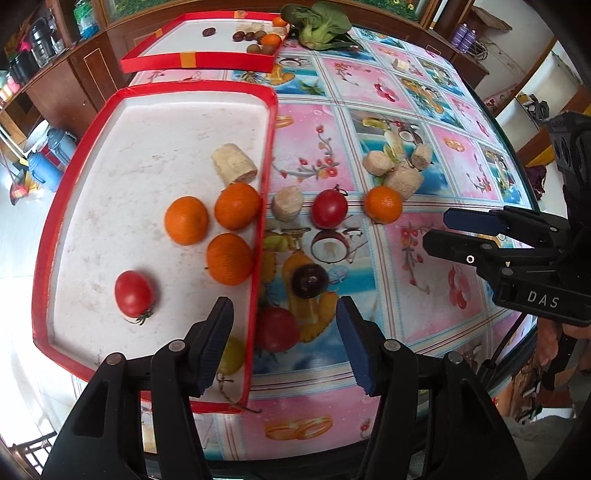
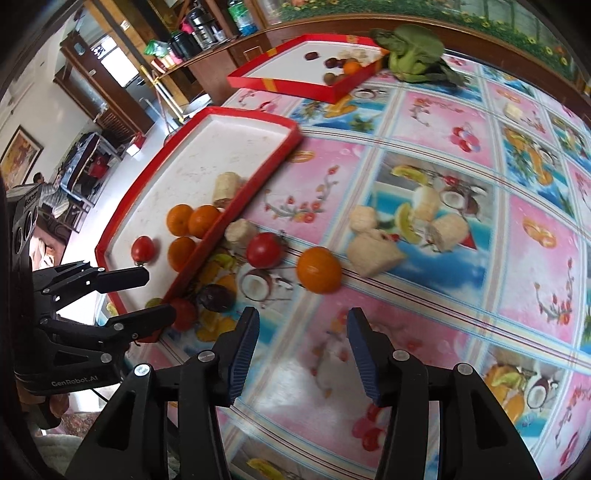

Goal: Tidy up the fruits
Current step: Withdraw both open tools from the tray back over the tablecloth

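Observation:
A red-rimmed white tray [image 1: 267, 122] [image 2: 258, 188] holds three oranges [image 1: 186, 220], a tomato [image 1: 133, 293] and a banana piece [image 1: 233, 164]. On the patterned tablecloth beside it lie an orange [image 1: 383, 205] [image 2: 318, 269], a tomato [image 1: 330, 208] [image 2: 264, 250], a dark plum [image 1: 309, 281] [image 2: 215, 297], a second tomato [image 1: 277, 328] [image 2: 183, 314] and several banana pieces [image 1: 404, 181] [image 2: 373, 251]. My left gripper [image 1: 285, 306] [image 2: 159, 293] hovers open over the tray's near corner and the second tomato, holding nothing. My right gripper [image 2: 303, 314] [image 1: 437, 227] is open and empty, just short of the loose orange.
A second red tray [image 1: 199, 62] [image 2: 280, 86] with small fruits stands at the table's far side, with leafy greens [image 1: 321, 26] [image 2: 413, 55] next to it. A yellow-green fruit [image 1: 231, 354] sits by the near tray's corner. Shelves and furniture surround the table.

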{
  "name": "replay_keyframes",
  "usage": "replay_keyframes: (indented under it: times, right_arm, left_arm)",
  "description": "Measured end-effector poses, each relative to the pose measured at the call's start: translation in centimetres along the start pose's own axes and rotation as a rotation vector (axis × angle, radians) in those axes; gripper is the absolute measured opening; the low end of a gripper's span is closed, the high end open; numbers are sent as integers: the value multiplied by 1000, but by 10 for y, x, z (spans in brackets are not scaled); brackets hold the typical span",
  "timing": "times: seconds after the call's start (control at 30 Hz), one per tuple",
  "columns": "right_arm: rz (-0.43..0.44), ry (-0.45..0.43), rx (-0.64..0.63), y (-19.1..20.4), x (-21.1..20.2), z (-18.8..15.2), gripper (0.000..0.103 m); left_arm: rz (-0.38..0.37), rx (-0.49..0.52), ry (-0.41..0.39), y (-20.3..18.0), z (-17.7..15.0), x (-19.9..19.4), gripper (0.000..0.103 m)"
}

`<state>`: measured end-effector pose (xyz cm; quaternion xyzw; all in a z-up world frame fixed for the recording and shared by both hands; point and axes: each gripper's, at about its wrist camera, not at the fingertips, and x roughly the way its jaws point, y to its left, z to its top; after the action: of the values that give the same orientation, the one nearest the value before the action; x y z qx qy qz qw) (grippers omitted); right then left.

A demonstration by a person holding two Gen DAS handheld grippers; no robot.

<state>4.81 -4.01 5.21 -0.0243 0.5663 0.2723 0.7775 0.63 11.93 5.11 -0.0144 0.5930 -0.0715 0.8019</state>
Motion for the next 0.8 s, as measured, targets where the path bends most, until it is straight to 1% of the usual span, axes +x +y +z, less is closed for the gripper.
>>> replay_keyframes:
  times: [0.27,0.33,0.4,0.53,0.6,0.67,0.73,0.8]
  right_arm:
    - [-26,-14,113,-50,-12,-13,51]
    - [-31,-22,135,-60,-15,-14,51]
    - [-39,-28,148,-69,-18,-14,51]
    - [-50,-27,170,-86,-18,-11,51]
    - [-49,-25,185,-94,-15,-4,51]
    - [-47,-27,192,-99,-12,4,51]
    - [-51,-29,177,-100,-7,14,51]
    - [-59,-20,142,-98,1,26,51]
  left_arm:
    - [-91,-56,27,-9,16,9,57]
    - [-107,-54,24,-16,22,12,57]
    - [-125,-30,20,-28,28,15,56]
    - [-130,51,25,-57,41,30,56]
    - [-105,80,31,-65,46,40,56]
    - [-78,87,42,-68,53,50,56]
    - [-99,96,23,-72,60,52,55]
    - [-87,115,22,-76,66,53,55]
